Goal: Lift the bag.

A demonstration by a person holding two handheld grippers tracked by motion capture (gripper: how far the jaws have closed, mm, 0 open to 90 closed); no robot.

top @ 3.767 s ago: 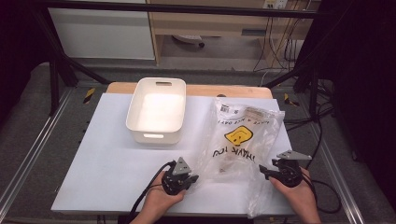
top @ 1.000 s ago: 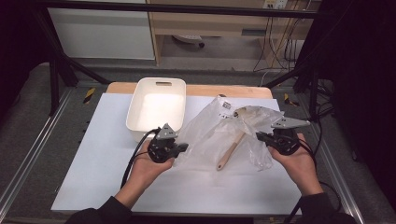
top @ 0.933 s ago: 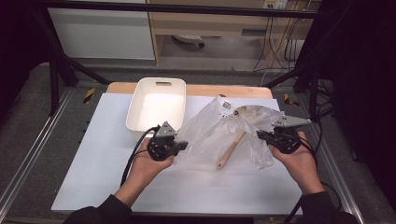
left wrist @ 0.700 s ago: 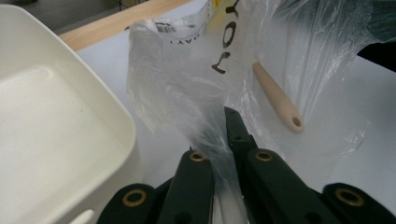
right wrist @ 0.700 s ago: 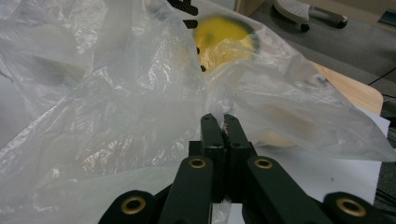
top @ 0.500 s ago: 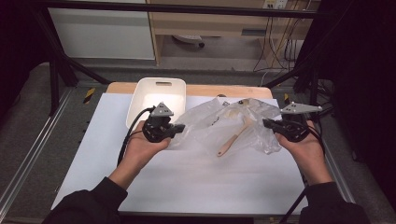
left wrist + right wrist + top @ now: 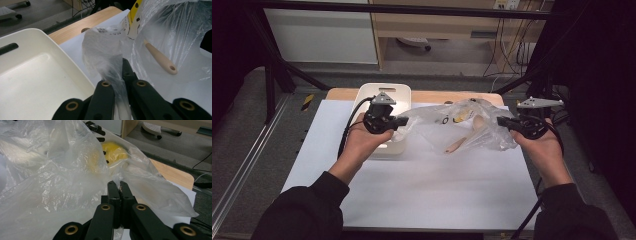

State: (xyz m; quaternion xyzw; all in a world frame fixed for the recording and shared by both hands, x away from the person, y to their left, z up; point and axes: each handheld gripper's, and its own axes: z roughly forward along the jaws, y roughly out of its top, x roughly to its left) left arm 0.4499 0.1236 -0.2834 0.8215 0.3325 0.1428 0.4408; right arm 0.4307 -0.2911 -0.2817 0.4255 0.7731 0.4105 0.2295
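above the desk's far half i hold the plastic bag (image 7: 462, 127) stretched between both tools, left tool (image 7: 398, 121) and right tool (image 7: 502, 121) each pinching an end. inside, the wooden spatula (image 7: 467, 137) slants, handle toward the near edge; the white tub (image 7: 384, 92) sits under my left hand.

I see a thin, clear plastic bag (image 7: 462, 127), crinkled and glossy, with a yellow printed patch. Inside it lies a pale wooden utensil handle (image 7: 160, 58), smooth and matt. The white rectangular plastic tub (image 7: 32, 82) looks smooth with a soft sheen. The jaws of my left hand-held gripper (image 7: 119, 72) look like matt black plastic with brass-coloured rivets. A matt white sheet covers the wooden table (image 7: 437, 96).
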